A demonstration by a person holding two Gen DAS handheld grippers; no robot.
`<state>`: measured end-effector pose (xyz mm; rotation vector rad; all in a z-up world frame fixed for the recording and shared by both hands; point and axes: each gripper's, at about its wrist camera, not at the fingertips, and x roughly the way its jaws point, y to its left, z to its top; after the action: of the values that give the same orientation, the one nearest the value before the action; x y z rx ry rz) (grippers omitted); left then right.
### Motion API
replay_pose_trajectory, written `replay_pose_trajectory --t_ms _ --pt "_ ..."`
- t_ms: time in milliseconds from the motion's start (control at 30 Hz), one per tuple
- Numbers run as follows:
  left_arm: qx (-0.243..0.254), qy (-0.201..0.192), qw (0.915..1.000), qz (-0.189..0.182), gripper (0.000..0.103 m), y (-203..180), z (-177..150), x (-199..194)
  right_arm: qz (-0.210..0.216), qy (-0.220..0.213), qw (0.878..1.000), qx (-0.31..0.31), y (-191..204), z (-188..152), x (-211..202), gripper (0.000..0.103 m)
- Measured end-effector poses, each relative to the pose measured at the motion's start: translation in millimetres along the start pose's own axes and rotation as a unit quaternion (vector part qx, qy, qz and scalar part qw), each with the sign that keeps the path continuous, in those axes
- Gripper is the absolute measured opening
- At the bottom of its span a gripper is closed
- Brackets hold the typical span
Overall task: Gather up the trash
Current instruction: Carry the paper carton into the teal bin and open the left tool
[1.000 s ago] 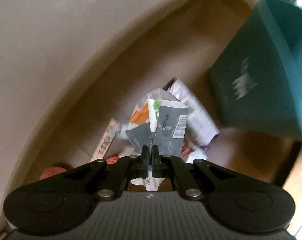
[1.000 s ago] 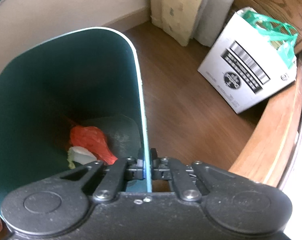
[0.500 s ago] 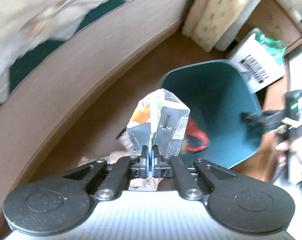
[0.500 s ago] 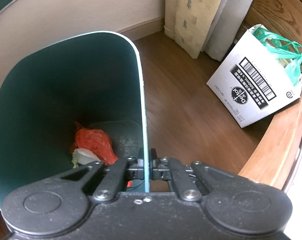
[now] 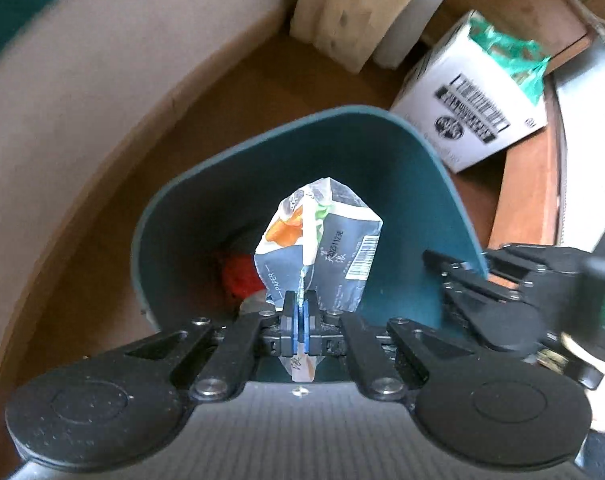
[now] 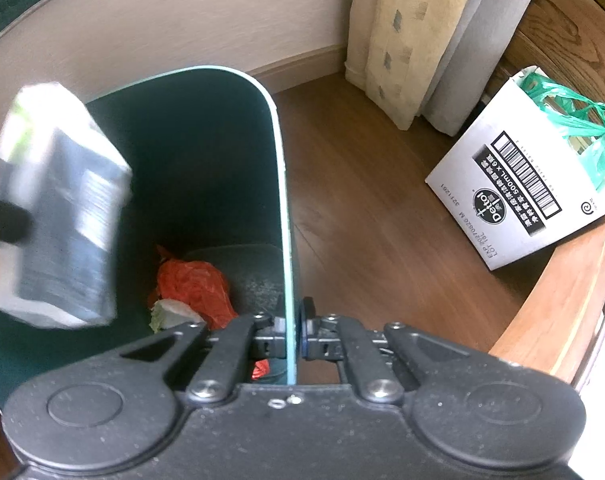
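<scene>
My left gripper (image 5: 301, 312) is shut on a crumpled grey, white and orange paper carton (image 5: 322, 240) and holds it over the open mouth of the teal trash bin (image 5: 366, 148). The carton shows blurred in the right wrist view (image 6: 58, 208), above the bin's left side. My right gripper (image 6: 292, 328) is shut on the bin's right rim (image 6: 282, 200); it also shows in the left wrist view (image 5: 454, 272). Inside the bin lie a red plastic bag (image 6: 194, 280) and a pale scrap (image 6: 170, 312).
A white Dettol cardboard box (image 6: 522, 196) with a green plastic bag (image 6: 574, 120) stands on the wooden floor at right. A curtain (image 6: 414, 32) hangs behind. A beige wall (image 6: 142, 28) runs at left, wooden furniture (image 6: 562, 292) at right.
My left gripper has lifted the carton off the floor litter and swung it over the bin's mouth. The carton has come into the right wrist view. The right gripper keeps its hold on the rim.
</scene>
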<state>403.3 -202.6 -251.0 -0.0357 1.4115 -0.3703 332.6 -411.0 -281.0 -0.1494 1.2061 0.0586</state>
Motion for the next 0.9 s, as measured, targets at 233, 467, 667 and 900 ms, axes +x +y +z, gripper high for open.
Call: replay_pose_trajectory --t_ms 233,467,667,900 --pt "0.013 0.04 0.9987 0.03 0.002 -7 -2 46 0.001 0.003 1.0 -0.004 2 -2 -1 0.003" --pt "0.02 0.058 0.998 0.014 0.019 -10 1 58 0.001 0.008 1.0 -0.003 1 -1 1 0.003" --pt "0.042 0.021 0.9989 0.007 0.07 -11 -6 39 0.001 0.01 1.0 -0.004 1 -1 3 0.003" --pt "0.052 -0.022 0.9984 -0.003 0.07 12 -30 -21 -0.001 0.014 1.0 0.0 1 1 5 0.002"
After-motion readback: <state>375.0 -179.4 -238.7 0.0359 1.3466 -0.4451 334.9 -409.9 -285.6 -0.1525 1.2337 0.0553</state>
